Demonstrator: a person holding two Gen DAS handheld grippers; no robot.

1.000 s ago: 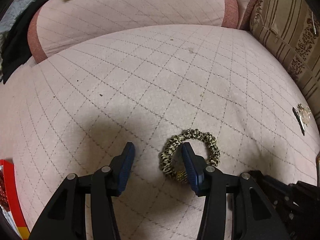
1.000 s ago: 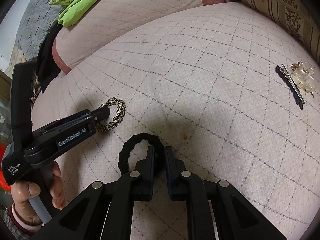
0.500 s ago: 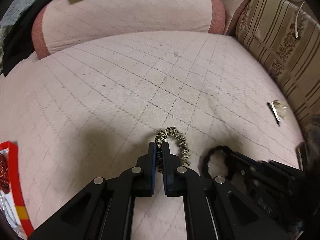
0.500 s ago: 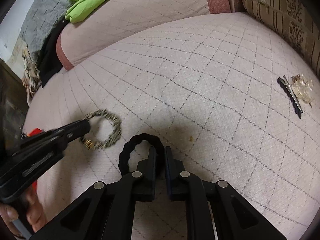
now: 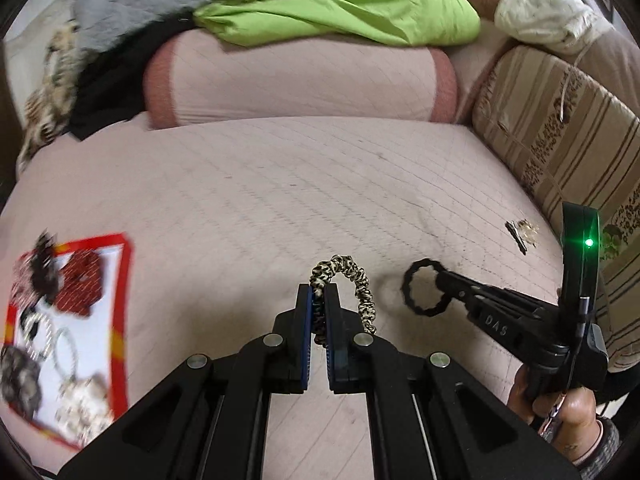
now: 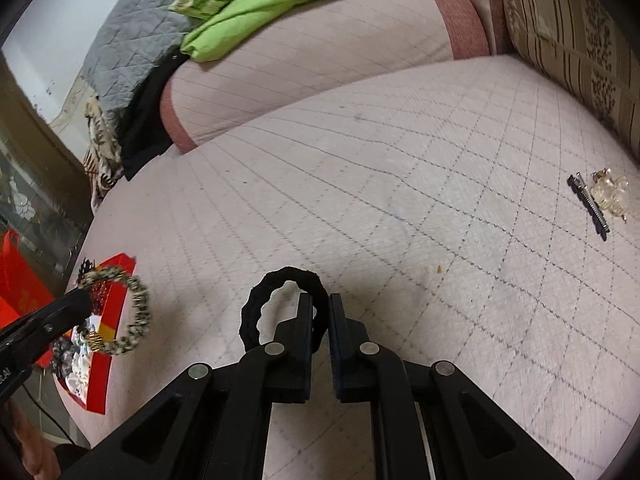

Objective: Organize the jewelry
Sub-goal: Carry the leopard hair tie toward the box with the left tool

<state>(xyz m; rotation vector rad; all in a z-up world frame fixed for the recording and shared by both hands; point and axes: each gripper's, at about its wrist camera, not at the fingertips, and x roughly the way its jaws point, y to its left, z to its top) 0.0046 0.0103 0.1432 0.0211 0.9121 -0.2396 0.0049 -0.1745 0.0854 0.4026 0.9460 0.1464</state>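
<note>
My left gripper (image 5: 319, 296) is shut on a leopard-print scrunchie (image 5: 356, 280) and holds it above the pink quilted bed; it also shows in the right wrist view (image 6: 134, 312). My right gripper (image 6: 320, 304) is shut on a black scrunchie (image 6: 260, 304), also lifted, and shows in the left wrist view (image 5: 424, 292). A red-rimmed tray (image 5: 120, 280) with several hair pieces lies at the left, seen too in the right wrist view (image 6: 116, 304). A crystal hair clip (image 6: 600, 196) lies on the bed at the right.
A pink bolster (image 5: 300, 80) lies at the back with green bedding (image 5: 340, 0) and grey and black cloth on it. A striped cushion (image 5: 560, 140) stands at the right. The bed edge drops at the left by a red bag (image 6: 20, 280).
My left gripper closed on the leopard scrunchie and lifted it, moving left toward the tray. My right gripper kept the black scrunchie and rose with it.
</note>
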